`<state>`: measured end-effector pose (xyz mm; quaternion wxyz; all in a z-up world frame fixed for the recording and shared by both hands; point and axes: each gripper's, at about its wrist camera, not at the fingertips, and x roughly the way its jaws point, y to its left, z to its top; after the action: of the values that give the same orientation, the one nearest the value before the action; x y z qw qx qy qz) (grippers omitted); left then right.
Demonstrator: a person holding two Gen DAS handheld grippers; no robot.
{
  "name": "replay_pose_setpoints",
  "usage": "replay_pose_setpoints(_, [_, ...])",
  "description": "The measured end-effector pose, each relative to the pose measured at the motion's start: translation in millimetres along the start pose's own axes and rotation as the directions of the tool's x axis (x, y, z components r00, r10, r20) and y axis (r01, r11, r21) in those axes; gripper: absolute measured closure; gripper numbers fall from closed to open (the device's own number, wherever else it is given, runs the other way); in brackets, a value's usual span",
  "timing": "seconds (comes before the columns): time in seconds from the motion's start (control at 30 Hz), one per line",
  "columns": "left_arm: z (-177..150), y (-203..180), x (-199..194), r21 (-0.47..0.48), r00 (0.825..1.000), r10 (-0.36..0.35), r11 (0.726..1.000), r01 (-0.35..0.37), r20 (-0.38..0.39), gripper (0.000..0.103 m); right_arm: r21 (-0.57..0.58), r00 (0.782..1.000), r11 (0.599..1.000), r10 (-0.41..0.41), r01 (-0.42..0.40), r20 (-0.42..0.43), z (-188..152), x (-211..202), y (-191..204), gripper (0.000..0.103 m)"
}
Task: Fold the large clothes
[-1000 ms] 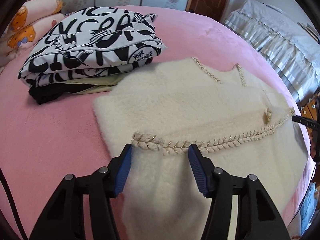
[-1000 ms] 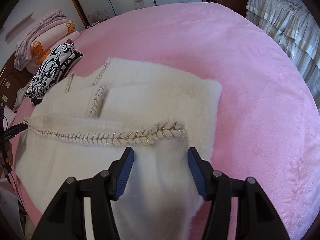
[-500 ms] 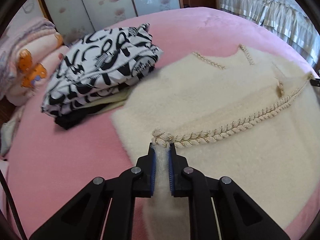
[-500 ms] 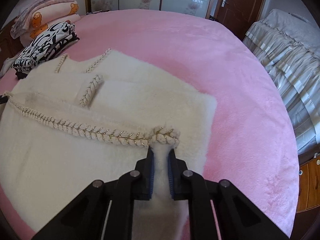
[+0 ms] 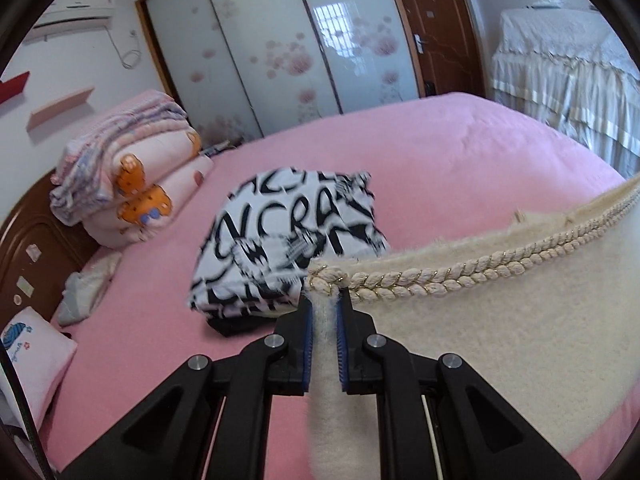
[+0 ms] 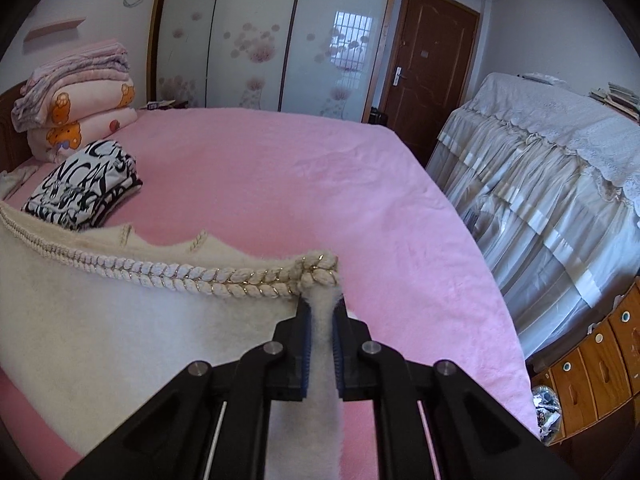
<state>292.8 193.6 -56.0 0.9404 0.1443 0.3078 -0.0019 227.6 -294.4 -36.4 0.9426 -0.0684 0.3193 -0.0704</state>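
Observation:
A fluffy cream garment [image 5: 500,328] with a braided rope trim [image 5: 440,276] is held up above the pink bed [image 5: 440,152]. My left gripper [image 5: 325,308] is shut on its left corner just below the trim. My right gripper [image 6: 321,312] is shut on the right corner of the same garment [image 6: 120,328], below the trim [image 6: 192,276]. The trimmed edge stretches between both grippers, lifted off the bed [image 6: 280,168]. The garment's far part with the neckline still lies on the bed.
A folded black-and-white printed garment [image 5: 288,240] lies on a small stack to the left; it also shows in the right wrist view [image 6: 80,188]. Folded quilts [image 5: 128,172] sit by the headboard. A lace-covered piece of furniture [image 6: 560,184] and wooden drawers [image 6: 592,360] stand to the right.
Both grippers closed on the garment's trimmed edge corners, then lifted it off the bed; the views tilted up toward the wardrobe.

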Motion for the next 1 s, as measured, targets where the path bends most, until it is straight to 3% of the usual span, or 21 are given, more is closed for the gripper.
replay_pose_setpoints(0.13, [29,7,20,-0.032,1.0,0.02,0.999,-0.02,-0.005,0.095,0.044,1.0,0.999,-0.001,0.0,0.025,31,16,-4,0.095])
replay_pose_setpoints(0.23, [37,11,59,-0.083,0.997,0.0,0.997,-0.007,-0.082,0.095,0.066,1.0,0.998,0.01,-0.01,-0.006,45,46,-3,0.095])
replay_pose_setpoints(0.37, [21,9,133,-0.166,0.973,-0.056,0.986,0.018,-0.224,0.095,0.12,0.989,0.993,0.036,-0.019,-0.143,35,113,6,0.095])
replay_pose_setpoints(0.47, [-1,-8,182,-0.174,0.953,-0.051,0.985,-0.002,-0.299,0.095,0.131,0.966,0.991,0.031,0.003,-0.257,14,165,18,0.095])
replay_pose_setpoints(0.57, [-17,-15,213,-0.199,0.942,-0.037,0.979,-0.032,-0.334,0.095,0.148,0.952,0.988,0.011,0.036,-0.307,1,199,22,0.095])
replay_pose_setpoints(0.8, [-35,-18,234,-0.215,0.946,-0.065,0.977,-0.005,-0.316,0.094,0.168,0.912,0.982,-0.006,0.082,-0.41,-28,249,21,0.095])
replay_pose_setpoints(0.97, [-38,-8,216,-0.247,0.955,-0.105,0.968,0.035,-0.277,0.092,0.131,0.921,0.986,-0.045,0.103,-0.386,-27,238,28,0.091])
replay_pose_setpoints(1.0, [-37,-6,210,-0.249,0.955,-0.117,0.967,0.047,-0.273,0.088,0.123,0.924,0.987,-0.052,0.106,-0.379,-24,232,28,0.084])
